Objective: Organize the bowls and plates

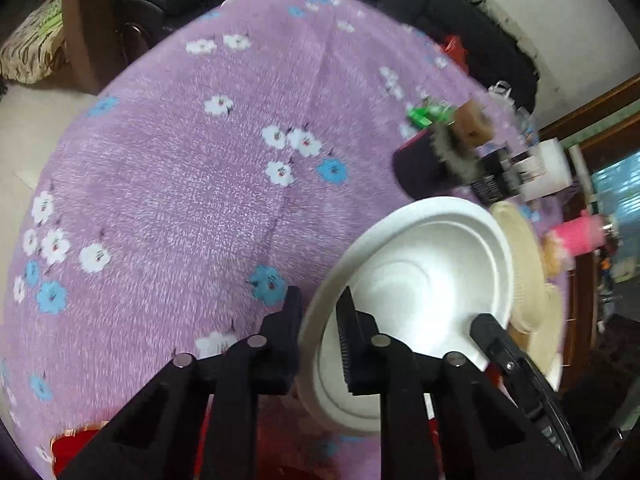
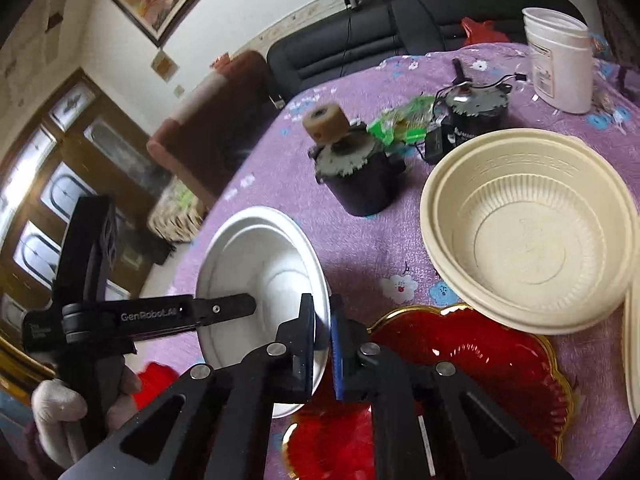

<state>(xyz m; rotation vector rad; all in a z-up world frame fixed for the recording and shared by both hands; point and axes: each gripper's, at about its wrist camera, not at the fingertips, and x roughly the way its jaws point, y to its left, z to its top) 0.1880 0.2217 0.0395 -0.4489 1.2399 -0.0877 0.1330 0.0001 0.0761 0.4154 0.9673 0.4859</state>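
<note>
Light, thin white bowl point(image 2: 260, 276), lower centre: both right gripper point(image 2: 322, 322) and left gripper point(image 1: 320, 312) clamped on its rim; easily crushed

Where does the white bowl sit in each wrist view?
Left wrist: the white bowl fills the lower right, its rim between the left gripper fingers.
Right wrist: lower centre-left, its rim between the right gripper fingers.
Shared landmark: the cream bowls, at the bowl's right in the left view.
</note>
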